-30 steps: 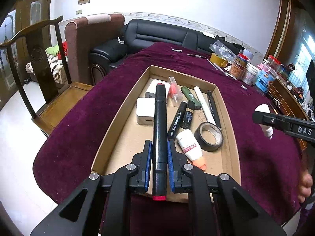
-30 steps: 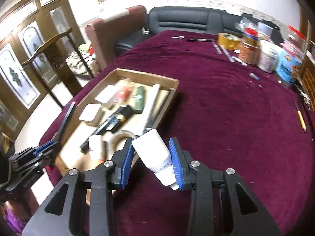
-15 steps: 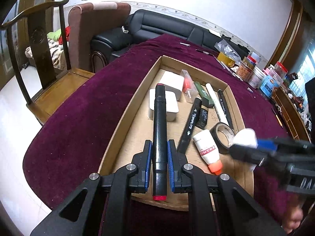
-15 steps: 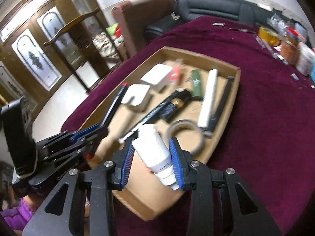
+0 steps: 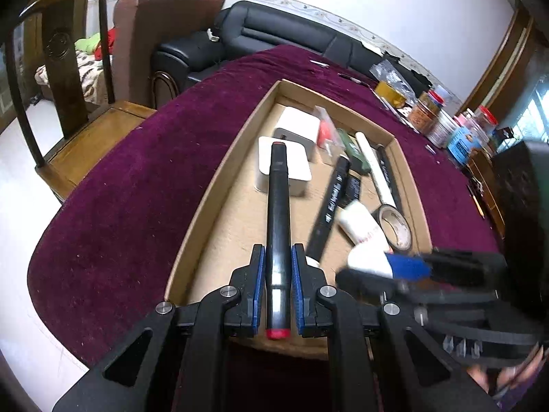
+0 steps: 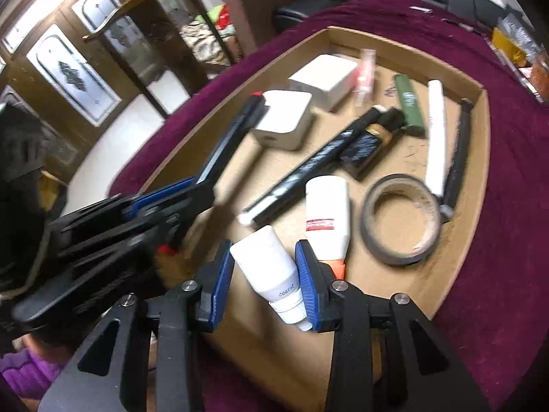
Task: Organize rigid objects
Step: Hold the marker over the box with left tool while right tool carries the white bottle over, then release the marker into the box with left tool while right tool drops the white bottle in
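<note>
My left gripper is shut on a long black marker with red ends, held over the near left part of a shallow cardboard tray. My right gripper is shut on a small white bottle, low over the tray's near end. It shows blurred at the right of the left wrist view, right gripper. In the tray lie a white glue bottle with an orange cap, a tape roll, another black marker, two white boxes and several pens.
The tray rests on a purple tablecloth. Jars and tins crowd the far right of the table. A wooden chair and a black sofa stand beyond the table's left and far edges.
My right gripper has come left and down with the white bottle, from over the bare cloth to low over the tray's near end. The left gripper shifted slightly forward over the tray with the marker.
</note>
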A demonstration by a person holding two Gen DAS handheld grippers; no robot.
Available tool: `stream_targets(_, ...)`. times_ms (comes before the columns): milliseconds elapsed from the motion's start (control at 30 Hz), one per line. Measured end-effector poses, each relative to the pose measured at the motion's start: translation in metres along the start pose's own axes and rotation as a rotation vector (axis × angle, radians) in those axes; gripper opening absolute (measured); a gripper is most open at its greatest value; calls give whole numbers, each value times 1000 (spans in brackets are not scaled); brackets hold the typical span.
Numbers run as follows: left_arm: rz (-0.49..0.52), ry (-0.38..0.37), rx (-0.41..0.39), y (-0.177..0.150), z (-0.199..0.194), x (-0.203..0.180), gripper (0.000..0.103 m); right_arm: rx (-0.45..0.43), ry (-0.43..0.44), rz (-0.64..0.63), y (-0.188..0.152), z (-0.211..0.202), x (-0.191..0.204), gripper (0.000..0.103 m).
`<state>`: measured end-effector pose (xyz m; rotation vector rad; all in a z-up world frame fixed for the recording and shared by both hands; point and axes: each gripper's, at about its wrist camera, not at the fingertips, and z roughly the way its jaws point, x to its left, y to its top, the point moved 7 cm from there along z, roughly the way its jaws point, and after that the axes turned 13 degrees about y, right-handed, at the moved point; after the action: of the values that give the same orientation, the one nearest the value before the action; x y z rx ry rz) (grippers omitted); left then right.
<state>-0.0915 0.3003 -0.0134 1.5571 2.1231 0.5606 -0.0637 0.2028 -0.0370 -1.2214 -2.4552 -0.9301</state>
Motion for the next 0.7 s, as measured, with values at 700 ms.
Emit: stream_targets(700,82,-2,82,-6,-1,-10,12,-34,73,67,5,-4,-12,35)
